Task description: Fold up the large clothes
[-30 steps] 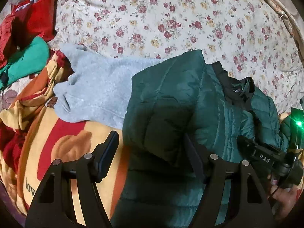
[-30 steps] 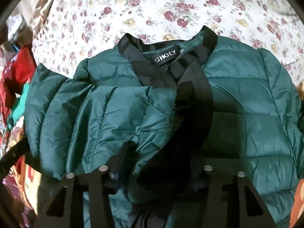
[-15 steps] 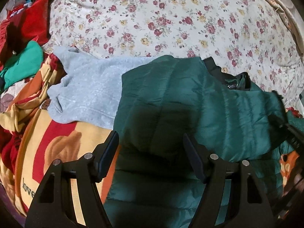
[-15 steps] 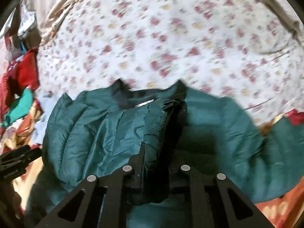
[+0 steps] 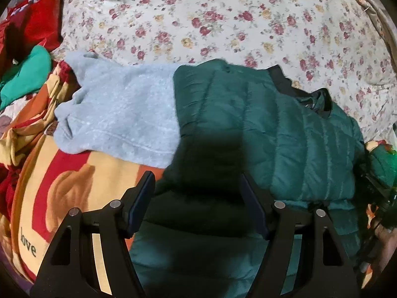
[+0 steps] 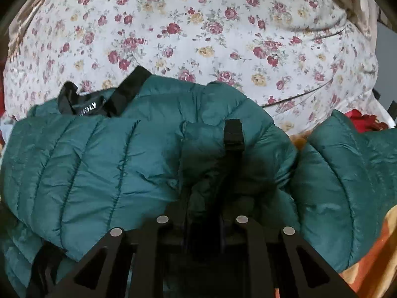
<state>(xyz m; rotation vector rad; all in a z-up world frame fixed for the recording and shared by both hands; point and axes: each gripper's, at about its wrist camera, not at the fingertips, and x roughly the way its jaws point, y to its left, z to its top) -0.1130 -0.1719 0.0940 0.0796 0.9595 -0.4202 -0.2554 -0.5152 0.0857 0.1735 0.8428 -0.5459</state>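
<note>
Green puffer jacket lies on the floral bedsheet, partly over a grey sweater. Left gripper spread wide over the jacket's hem — gripping nothing. Right gripper clenched on a fold of jacket, jaws just eased slightly.

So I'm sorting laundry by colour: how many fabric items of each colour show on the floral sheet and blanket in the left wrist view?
Dark green: 1, the puffer jacket
Grey: 1, the fleece sweatshirt
Bright green: 1, the garment at far left
Red: 1, the cloth at top left
Total: 4
</note>
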